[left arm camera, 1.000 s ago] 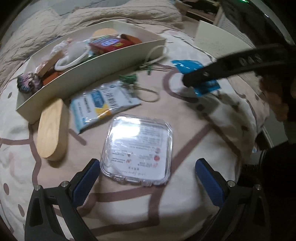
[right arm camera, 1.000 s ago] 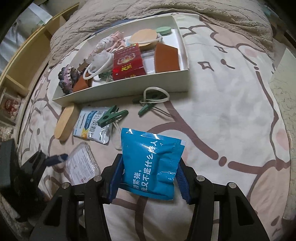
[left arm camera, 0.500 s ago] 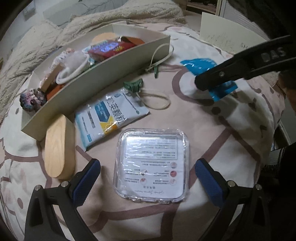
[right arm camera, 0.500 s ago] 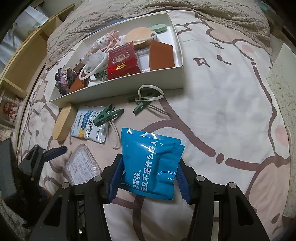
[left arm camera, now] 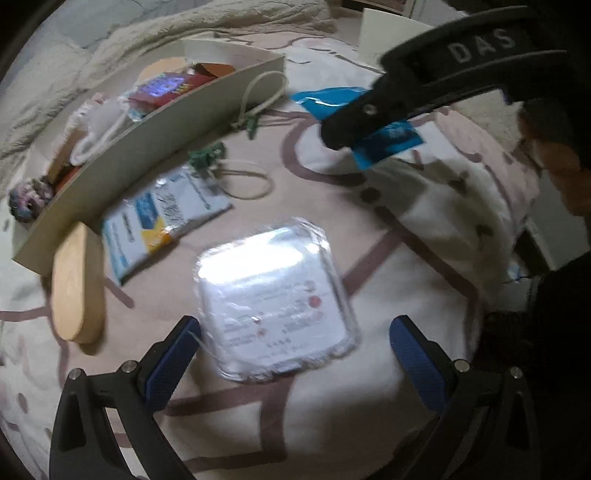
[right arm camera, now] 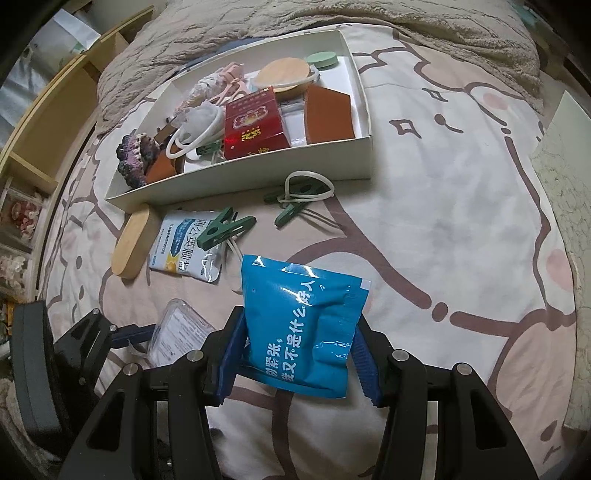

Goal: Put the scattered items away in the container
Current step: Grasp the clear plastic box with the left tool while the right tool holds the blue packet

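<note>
My right gripper [right arm camera: 297, 363] is shut on a blue packet [right arm camera: 301, 325], whose sides buckle between the blue pads; the packet [left arm camera: 369, 122] shows again in the left wrist view under the right gripper's black arm. My left gripper [left arm camera: 295, 354] stands open just above a clear plastic case [left arm camera: 275, 301], its pads wide on either side and not touching it. The same case [right arm camera: 179, 334] lies at the lower left of the right wrist view. Beyond both sits the white box [right arm camera: 258, 186], holding a red carton, a wooden disc, rings and several other items.
On the patterned bedspread lie a wooden oval [right arm camera: 131, 242], a white and blue sachet [right arm camera: 184, 245], a green clip [right arm camera: 225, 230] and green clips with cream loops [right arm camera: 303, 199]. A beige blanket [right arm camera: 332, 22] is bunched behind the box. Wooden shelves [right arm camera: 33, 147] stand at the left.
The left wrist view has rolled slightly and come nearer the clear case, which now sits tilted between the open fingers. My right gripper and blue packet have stayed put.
</note>
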{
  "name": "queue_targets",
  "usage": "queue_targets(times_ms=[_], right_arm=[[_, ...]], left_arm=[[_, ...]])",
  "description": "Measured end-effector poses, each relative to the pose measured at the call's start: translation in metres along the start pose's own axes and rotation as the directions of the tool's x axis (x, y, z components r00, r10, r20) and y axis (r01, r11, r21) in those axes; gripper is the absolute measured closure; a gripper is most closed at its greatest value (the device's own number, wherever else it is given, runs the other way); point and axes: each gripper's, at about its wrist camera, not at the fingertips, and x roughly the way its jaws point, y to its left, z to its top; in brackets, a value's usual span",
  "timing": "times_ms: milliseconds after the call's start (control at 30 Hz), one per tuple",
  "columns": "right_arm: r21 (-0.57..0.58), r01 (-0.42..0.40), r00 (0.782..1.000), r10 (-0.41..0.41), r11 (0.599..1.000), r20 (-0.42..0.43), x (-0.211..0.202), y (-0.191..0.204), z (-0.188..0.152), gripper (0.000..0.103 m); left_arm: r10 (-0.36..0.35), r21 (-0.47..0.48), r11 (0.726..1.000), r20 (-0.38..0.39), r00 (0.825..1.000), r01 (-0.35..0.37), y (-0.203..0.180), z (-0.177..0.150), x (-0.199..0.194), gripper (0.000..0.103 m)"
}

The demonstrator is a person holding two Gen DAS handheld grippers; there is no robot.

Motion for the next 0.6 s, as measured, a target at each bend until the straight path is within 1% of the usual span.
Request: queue_targets(times_ms=[67, 133, 233, 367, 433, 567, 600], right_arm=[[0.004, 0.004, 1.0, -0.004, 1.0, 0.001, 0.0, -0.001, 0.0, 0.049], [0.005, 0.006, 1.0, -0.006, 1.0, 0.002, 0.0, -0.002, 0.001, 0.049], [0.007, 0.008, 1.0, -0.008, 1.0, 0.0, 0.001, -0.004, 0.001, 0.049], [0.014, 0.01, 1.0, -0.01, 1.0, -0.011, 0.005, -0.005, 0.001, 0.049], [0.017, 0.013, 1.0, -0.012, 1.0, -0.014, 0.006, -0.005, 0.001, 0.049], [0.008, 0.018, 1.0, -0.018, 1.0, -0.011, 0.006, -0.002, 0.002, 0.049], [0.004, 0.019, 1.0, -0.019, 1.0, -0.011, 0.007, 0.0, 0.002, 0.049]], left_arm=[[0.014, -0.051, 0.999, -0.008, 1.0, -0.015, 0.005, 0.004, 0.002, 0.0], [0.01, -0.121, 0.993, -0.017, 1.0, -0.012, 0.012, 0.007, 0.005, 0.0], [0.019, -0.196, 0.98, -0.012, 1.0, -0.021, 0.02, 0.011, 0.005, 0.004], [0.022, -0.236, 0.971, -0.019, 1.0, -0.026, 0.024, 0.013, 0.004, 0.008], [0.035, -0.254, 0.966, -0.03, 0.999, -0.041, 0.024, 0.013, 0.004, 0.013], [0.023, -0.293, 0.955, -0.046, 0.999, -0.036, 0.026, 0.012, 0.004, 0.014], [0.027, -0.295, 0.955, -0.05, 0.998, -0.041, 0.026, 0.012, 0.003, 0.017]])
